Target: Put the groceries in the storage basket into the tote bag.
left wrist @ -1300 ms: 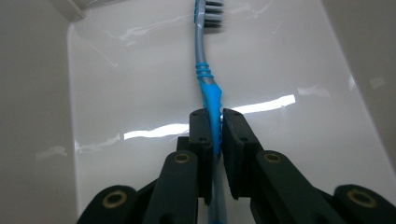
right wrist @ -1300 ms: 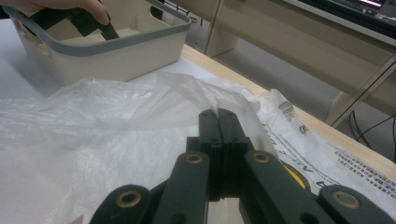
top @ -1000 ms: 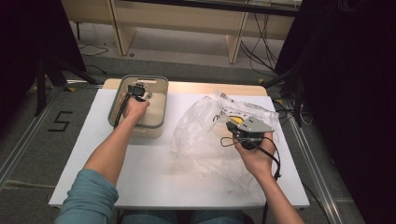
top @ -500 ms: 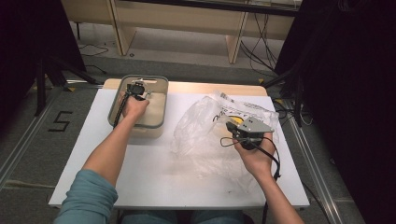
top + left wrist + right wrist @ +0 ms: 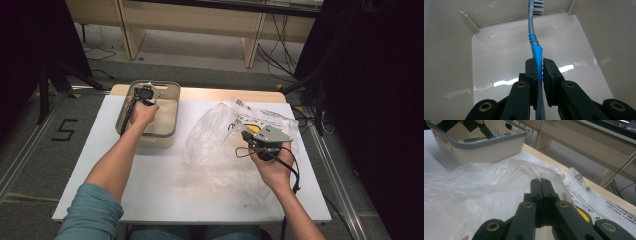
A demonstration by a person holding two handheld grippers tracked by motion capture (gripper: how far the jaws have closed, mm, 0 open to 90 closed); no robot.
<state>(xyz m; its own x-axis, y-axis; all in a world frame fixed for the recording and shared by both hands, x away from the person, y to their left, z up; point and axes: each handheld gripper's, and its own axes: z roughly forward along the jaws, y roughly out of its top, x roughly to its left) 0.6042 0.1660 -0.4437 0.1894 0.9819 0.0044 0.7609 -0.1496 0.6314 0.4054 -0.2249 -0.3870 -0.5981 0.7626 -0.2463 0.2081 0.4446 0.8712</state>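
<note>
High view: both hands unmoved, left hand-held gripper (image 5: 538,72) clamped on toothbrush (image 5: 535,47), right hand-held gripper (image 5: 540,185) pinching plastic bag (image 5: 486,182).

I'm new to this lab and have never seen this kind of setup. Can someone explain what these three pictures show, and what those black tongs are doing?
A person sits at a white table and holds a hand-operated two-jaw gripper in each hand; there is no robot arm. The high view looks down from above the person's side. The other two pictures come from small cameras riding on the grippers, looking along their black jaws.

The left gripper reaches into a beige bin with a grey rim and is closed on the handle of a blue and grey toothbrush, bristles pointing away. The right gripper is closed on a fold of a clear plastic bag lying crumpled on the table. Something yellow shows by the bag; I cannot tell what it is.
</note>
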